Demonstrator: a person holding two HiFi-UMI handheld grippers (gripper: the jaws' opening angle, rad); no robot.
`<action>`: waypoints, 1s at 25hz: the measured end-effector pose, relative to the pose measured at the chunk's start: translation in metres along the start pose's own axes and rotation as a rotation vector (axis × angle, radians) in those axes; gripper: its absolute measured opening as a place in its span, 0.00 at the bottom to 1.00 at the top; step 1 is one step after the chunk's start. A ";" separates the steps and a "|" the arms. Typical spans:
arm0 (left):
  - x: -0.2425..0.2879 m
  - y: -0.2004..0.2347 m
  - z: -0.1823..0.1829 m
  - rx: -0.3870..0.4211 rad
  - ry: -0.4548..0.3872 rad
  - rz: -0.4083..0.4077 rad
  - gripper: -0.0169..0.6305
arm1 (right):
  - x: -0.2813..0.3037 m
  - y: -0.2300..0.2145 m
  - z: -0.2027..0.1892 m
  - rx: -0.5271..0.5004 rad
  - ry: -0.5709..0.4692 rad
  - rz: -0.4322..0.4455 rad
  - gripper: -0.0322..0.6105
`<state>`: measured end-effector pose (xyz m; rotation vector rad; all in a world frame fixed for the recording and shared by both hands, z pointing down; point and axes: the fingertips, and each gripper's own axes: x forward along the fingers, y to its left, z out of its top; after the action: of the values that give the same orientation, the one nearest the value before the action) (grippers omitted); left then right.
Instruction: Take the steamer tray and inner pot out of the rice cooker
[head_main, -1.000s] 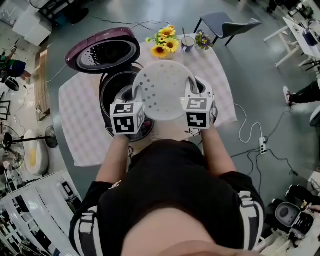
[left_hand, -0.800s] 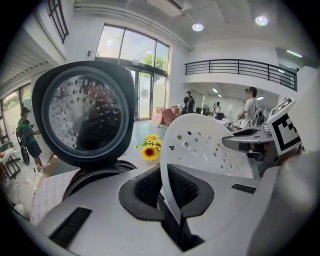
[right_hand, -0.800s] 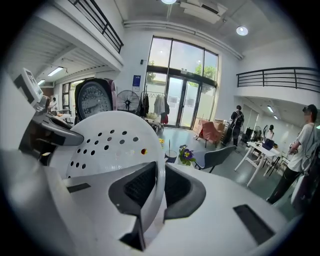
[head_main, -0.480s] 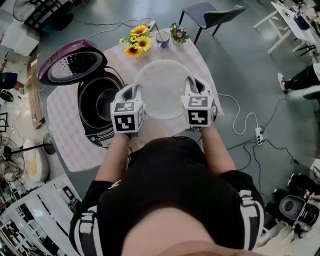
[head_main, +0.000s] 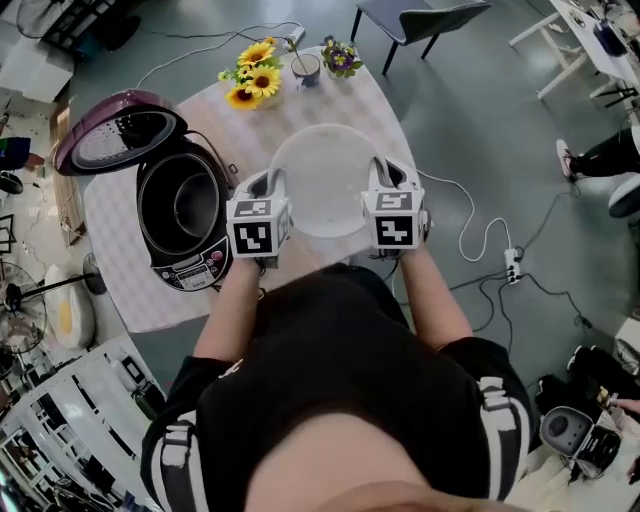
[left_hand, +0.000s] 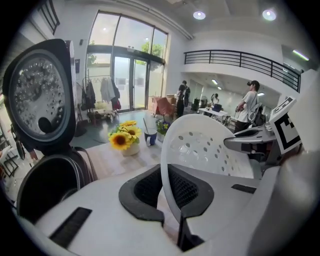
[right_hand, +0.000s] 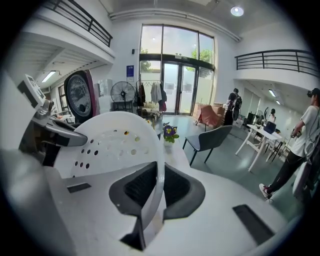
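Observation:
The white perforated steamer tray (head_main: 322, 178) hangs above the table, to the right of the rice cooker. My left gripper (head_main: 268, 192) is shut on the tray's left rim (left_hand: 167, 165), and my right gripper (head_main: 384, 186) is shut on its right rim (right_hand: 159, 175). The rice cooker (head_main: 180, 215) stands at the table's left with its purple lid (head_main: 115, 140) swung open. The dark inner pot (head_main: 178, 205) sits inside it. In the left gripper view the cooker's lid (left_hand: 37, 97) and pot opening (left_hand: 47, 182) show at the left.
A checked cloth covers the table (head_main: 380, 110). Sunflowers in a vase (head_main: 250, 82), a mug (head_main: 306, 68) and a small purple flower pot (head_main: 342, 57) stand at the far edge. A grey chair (head_main: 420, 18) is beyond the table. Cables and a power strip (head_main: 508, 266) lie on the floor at right.
Both grippers have carried the tray away from above the cooker, rightward and a little lower. The cooker's opening with the inner pot now shows fully.

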<state>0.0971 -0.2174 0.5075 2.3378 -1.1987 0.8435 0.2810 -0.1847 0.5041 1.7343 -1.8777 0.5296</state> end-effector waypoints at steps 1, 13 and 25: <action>0.003 -0.001 -0.003 -0.007 0.009 -0.002 0.05 | 0.003 -0.001 -0.004 0.003 0.007 0.007 0.10; 0.045 0.008 -0.029 -0.027 0.033 0.009 0.05 | 0.051 -0.005 -0.038 0.101 0.042 0.086 0.08; 0.088 0.029 -0.006 -0.082 0.005 0.041 0.05 | 0.102 -0.023 -0.013 0.173 0.050 0.096 0.08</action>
<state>0.1114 -0.2829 0.5717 2.2525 -1.2588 0.7977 0.3013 -0.2594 0.5759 1.7272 -1.9365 0.7862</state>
